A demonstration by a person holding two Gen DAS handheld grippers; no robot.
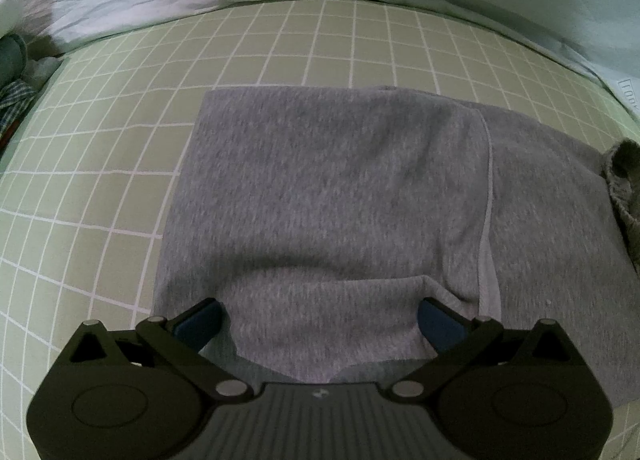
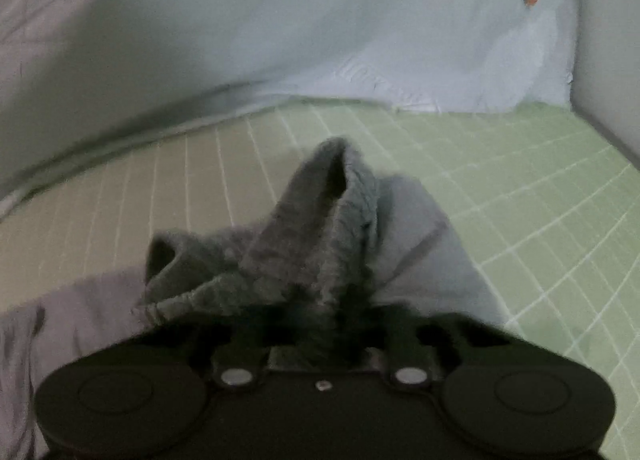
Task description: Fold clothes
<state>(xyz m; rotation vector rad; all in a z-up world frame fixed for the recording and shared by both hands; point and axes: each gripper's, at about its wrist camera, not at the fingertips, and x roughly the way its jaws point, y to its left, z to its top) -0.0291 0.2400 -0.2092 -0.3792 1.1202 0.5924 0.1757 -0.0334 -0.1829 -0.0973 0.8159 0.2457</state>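
Grey knit garment (image 1: 320,187) laid flat on green grid-checked bedsheet (image 1: 100,163).
Left tool (image 1: 320,320) spread wide over garment's near edge; ribbed grey waistband (image 2: 320,227) clamped in right tool (image 2: 320,340).

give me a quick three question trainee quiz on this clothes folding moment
1. True or false: the left gripper has its jaws spread wide over the grey knit garment.
2. What does the right gripper hold? A) a bunched, ribbed part of the grey garment B) a checked shirt C) nothing
3. What does the garment lie on?

Key:
1. True. The jaws stand far apart with a fold of fabric between them, not clamped.
2. A. The ribbed band rises from shut jaws, lifted above the bed.
3. A light green bedsheet with a white grid pattern.
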